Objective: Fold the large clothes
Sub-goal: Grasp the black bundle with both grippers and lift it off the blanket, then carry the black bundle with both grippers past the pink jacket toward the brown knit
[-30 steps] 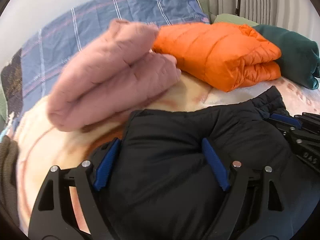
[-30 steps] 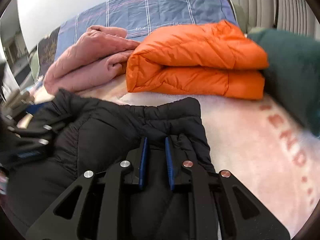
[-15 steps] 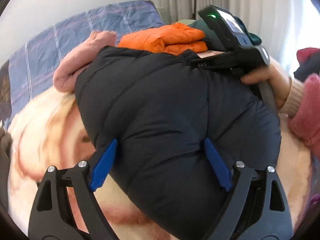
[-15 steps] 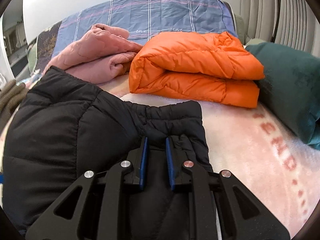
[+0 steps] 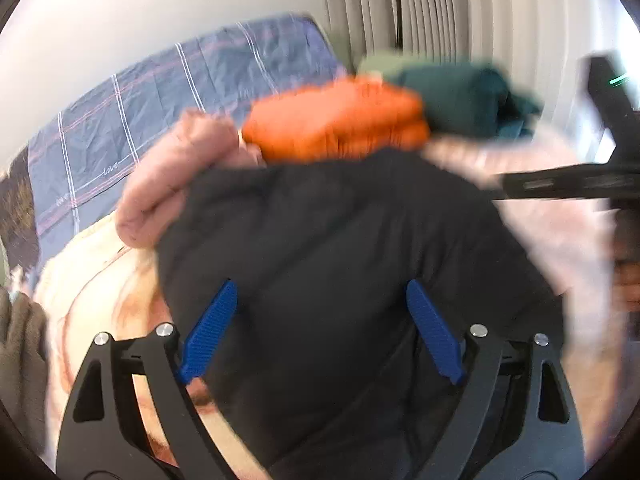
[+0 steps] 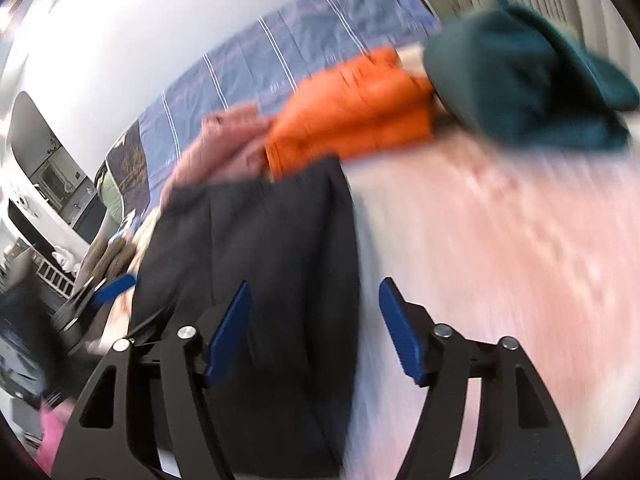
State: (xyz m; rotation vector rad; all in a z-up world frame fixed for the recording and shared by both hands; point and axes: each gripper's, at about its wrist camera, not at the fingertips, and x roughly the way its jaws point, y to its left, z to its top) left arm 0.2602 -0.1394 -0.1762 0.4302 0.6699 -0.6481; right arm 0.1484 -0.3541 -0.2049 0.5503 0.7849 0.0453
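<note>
A black puffer jacket (image 5: 336,264) lies folded on the bed and fills the middle of the left wrist view. My left gripper (image 5: 320,328) is open wide, its blue pads on either side of the jacket's bulk. In the right wrist view the jacket (image 6: 276,264) is a dark folded slab. My right gripper (image 6: 314,332) is open over the jacket's right edge, its left pad over the jacket and its right pad over the blanket. Both views are blurred by motion.
A folded orange jacket (image 5: 340,124), a pink garment (image 5: 172,176) and a dark green garment (image 6: 524,92) lie behind the black jacket. A blue checked pillow (image 5: 168,100) leans on the wall. The pink blanket (image 6: 500,248) covers the bed. The right gripper's body (image 5: 580,184) shows at right.
My right gripper has let go of the jacket's edge and opened. The jacket has been folded over and now lies on the bed. Both views have swung.
</note>
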